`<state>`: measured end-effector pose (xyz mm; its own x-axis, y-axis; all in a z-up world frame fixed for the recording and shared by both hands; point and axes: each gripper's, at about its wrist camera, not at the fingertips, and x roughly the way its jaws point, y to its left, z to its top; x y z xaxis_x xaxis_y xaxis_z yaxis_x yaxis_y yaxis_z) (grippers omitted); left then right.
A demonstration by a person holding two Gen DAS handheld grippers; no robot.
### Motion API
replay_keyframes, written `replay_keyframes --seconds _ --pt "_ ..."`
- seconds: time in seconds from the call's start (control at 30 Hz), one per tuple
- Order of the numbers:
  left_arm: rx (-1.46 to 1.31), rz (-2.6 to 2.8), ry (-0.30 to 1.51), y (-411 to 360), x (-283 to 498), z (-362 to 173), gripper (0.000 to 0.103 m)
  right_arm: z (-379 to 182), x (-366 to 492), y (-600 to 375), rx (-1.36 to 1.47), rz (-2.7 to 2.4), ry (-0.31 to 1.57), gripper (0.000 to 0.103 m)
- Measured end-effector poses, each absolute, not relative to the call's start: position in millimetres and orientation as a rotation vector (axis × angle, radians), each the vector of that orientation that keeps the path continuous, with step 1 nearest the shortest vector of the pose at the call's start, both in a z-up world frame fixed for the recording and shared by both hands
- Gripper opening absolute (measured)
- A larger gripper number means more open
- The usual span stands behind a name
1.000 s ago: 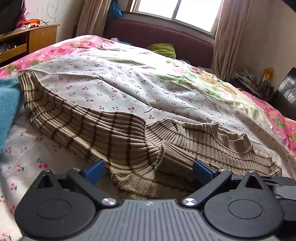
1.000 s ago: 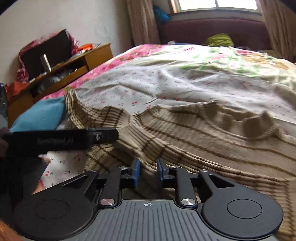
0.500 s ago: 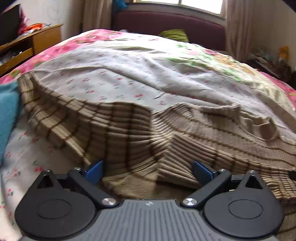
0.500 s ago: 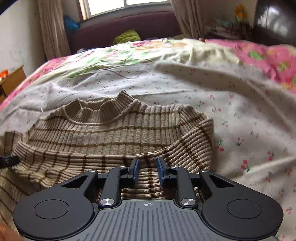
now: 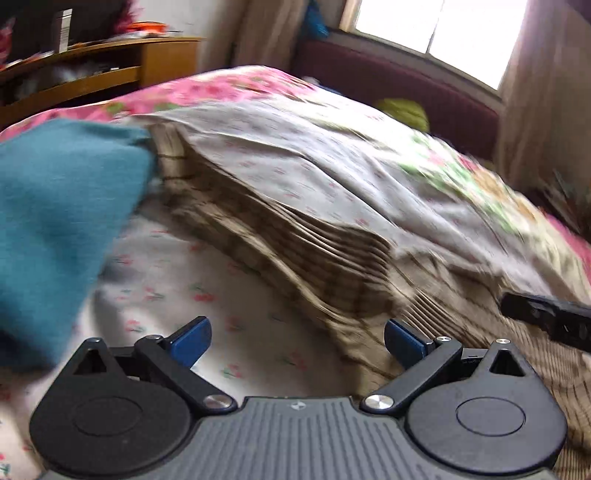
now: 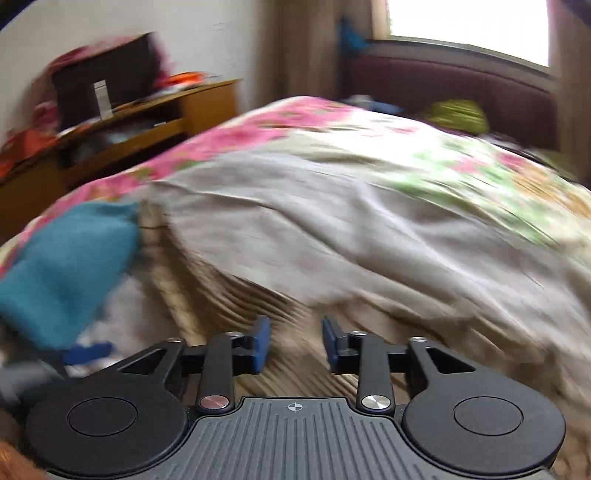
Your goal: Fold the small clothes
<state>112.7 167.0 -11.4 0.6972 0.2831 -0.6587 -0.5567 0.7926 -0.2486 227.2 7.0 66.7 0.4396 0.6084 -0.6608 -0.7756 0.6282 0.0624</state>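
The striped sweater (image 5: 295,258), a ribbed beige knit with brown lines, is lying on the bed (image 5: 229,310), spread across the cherry-print sheet, and serves here as the landmark. Both views are blurring with motion, so fine detail of the knit is hard to read.

The left gripper (image 5: 297,341) is hovering at the sweater's near edge with its blue pads spread wide apart. Nothing is sitting between them: the left pad is over bare sheet just beside the sweater, while the right pad is at the sweater's near hem, and whether it is touching the knit cannot be told.

The right gripper (image 6: 295,345) is hanging over the sweater's ribbed surface, and its jaws are opening. A clear gap is showing between the blue pads, with the knit lying beneath them rather than pinched. In the left wrist view, a black part of it (image 5: 546,319) is reaching in from the right side above the sweater.

A teal garment (image 5: 59,221) is lying to the left of the sweater, touching its far left end. A floral quilt (image 6: 369,206) is bunching behind the sweater, overlapping its far edge. Beyond the sweater's left end, a wooden desk (image 6: 155,122) is standing against the wall, and a window (image 5: 443,33) is glowing past the quilt.
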Motion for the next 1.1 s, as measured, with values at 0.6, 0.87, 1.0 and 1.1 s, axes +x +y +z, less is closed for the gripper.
replay_keyframes --seconds 0.6,0.87,1.0,1.1 --pt "-0.595 0.540 0.617 218.2 102.0 -30.2 0.103 29.1 221.9 288.7 -0.599 1.200 0.861 0.039" --pt "-0.619 0.512 0.636 223.3 107.8 -37.7 0.103 16.8 228.6 288.2 -0.636 1.121 0.812 0.040" --pt "-0.626 0.510 0.635 225.8 108.6 -38.6 0.103 14.3 225.5 285.1 -0.639 1.127 0.818 0.040" --pt "-0.632 0.506 0.633 225.2 108.4 -39.0 0.103 10.9 217.6 294.9 -0.665 1.128 0.786 0.040"
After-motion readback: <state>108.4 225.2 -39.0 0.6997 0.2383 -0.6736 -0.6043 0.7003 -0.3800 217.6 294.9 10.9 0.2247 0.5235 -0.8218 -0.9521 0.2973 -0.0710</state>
